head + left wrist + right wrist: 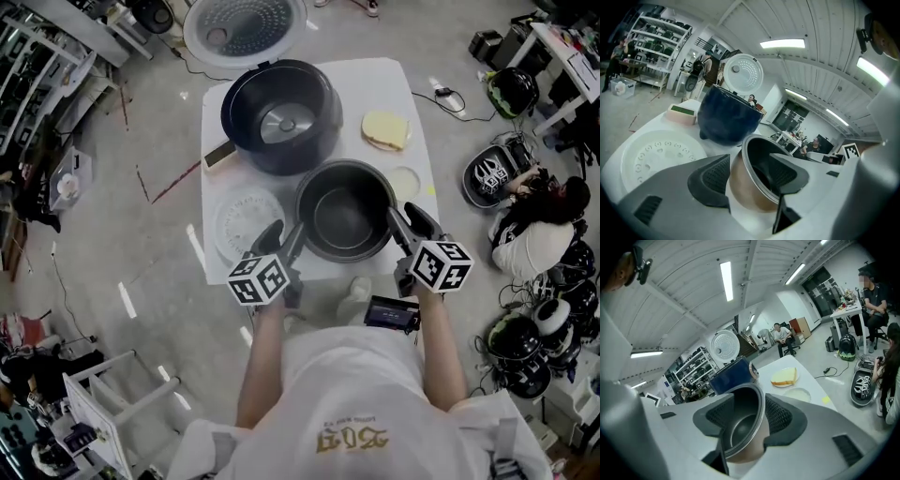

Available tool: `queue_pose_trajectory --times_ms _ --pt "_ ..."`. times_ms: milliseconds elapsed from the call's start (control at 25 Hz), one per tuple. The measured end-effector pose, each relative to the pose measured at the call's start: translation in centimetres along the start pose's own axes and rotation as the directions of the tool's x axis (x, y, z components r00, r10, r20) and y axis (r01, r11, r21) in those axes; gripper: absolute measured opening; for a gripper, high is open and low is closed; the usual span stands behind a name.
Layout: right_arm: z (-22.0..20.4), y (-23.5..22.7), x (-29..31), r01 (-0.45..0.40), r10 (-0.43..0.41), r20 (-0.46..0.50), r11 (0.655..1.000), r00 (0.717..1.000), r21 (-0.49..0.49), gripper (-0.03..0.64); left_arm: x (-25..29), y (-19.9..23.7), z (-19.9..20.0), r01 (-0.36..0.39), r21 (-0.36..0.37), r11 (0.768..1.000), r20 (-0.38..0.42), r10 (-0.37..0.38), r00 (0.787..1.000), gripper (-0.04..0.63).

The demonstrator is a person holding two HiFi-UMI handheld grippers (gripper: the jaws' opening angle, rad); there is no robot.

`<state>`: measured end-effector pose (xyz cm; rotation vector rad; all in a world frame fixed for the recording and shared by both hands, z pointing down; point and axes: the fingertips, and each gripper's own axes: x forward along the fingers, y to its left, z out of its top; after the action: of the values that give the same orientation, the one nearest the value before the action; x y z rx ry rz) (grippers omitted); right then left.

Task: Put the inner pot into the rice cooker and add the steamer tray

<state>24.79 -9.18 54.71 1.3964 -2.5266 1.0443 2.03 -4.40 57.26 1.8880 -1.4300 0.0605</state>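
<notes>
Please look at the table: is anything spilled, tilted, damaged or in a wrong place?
Nothing stands out. The inner pot stands upright on the table, the rice cooker behind it is open and level, and the steamer tray lies flat beside the pot. No spill or damage shows.

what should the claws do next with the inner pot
Probably close both on the rim: the left claw and right claw each straddle the inner pot wall, one jaw inside, one outside, pads apparently not yet pressing it.
</notes>
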Motion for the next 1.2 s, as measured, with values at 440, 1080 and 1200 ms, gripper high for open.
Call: queue_pose_trajectory --times_ms 440,1080,1200 --pt "-1.4 -2.2 4.6 -0.041 0.04 -0.124 0.999 0.991 -0.008 0.196 2.7 1.6 -1.3 -0.068 -0.019 0.998 -0.043 0.067 0.997 0.235" --pt "-2.8 -2.6 5.6 -0.006 0.001 -0.166 0.999 0.986 -0.032 0.095 4.1 0.7 -1.3 -0.034 0.004 0.999 -0.094 0.034 0.995 0.112" --pt "-2.8 -2.3 5.5 -0.01 0.005 -0.158 0.999 0.987 -0.031 0.091 3.6 0.7 -1.3 -0.037 -0.013 0.999 -0.09 0.036 0.995 0.106"
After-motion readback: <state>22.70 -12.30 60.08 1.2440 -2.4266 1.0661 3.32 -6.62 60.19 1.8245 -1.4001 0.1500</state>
